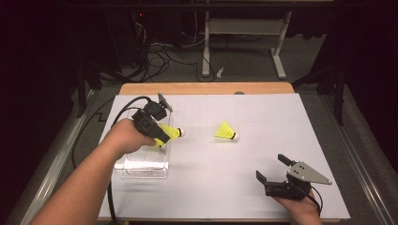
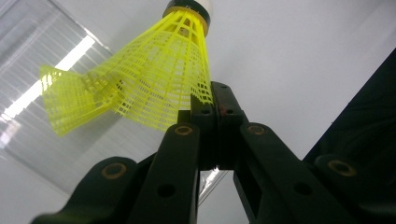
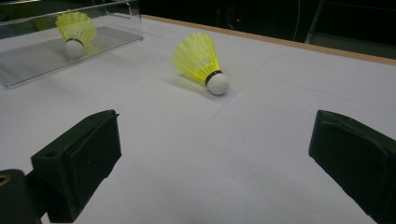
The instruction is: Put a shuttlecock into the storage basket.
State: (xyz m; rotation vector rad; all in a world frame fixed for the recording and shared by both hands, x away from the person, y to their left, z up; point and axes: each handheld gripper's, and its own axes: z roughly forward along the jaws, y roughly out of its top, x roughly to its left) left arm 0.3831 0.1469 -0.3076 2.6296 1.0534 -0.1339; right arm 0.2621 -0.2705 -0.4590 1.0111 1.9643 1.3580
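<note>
My left gripper (image 1: 162, 137) is shut on the skirt of a yellow shuttlecock (image 2: 154, 79) and squashes the mesh. It hangs over the right edge of a clear plastic box (image 1: 141, 164), with the white cork (image 1: 182, 133) pointing right. A second yellow shuttlecock (image 1: 226, 131) lies on its side on the white table sheet, and shows close ahead (image 3: 200, 58) in the right gripper view. My right gripper (image 1: 272, 168) rests near the front right, open with nothing between its fingers. Another shuttlecock (image 3: 74, 30) shows at the box, cork down; I cannot tell whether it is the held one.
The white sheet (image 1: 263, 112) covers a wooden table with dark floor, cables and a desk frame (image 1: 244, 28) beyond its far edge. The clear box (image 3: 56, 56) stands at the left front. A black cable (image 1: 124, 110) trails from the left gripper.
</note>
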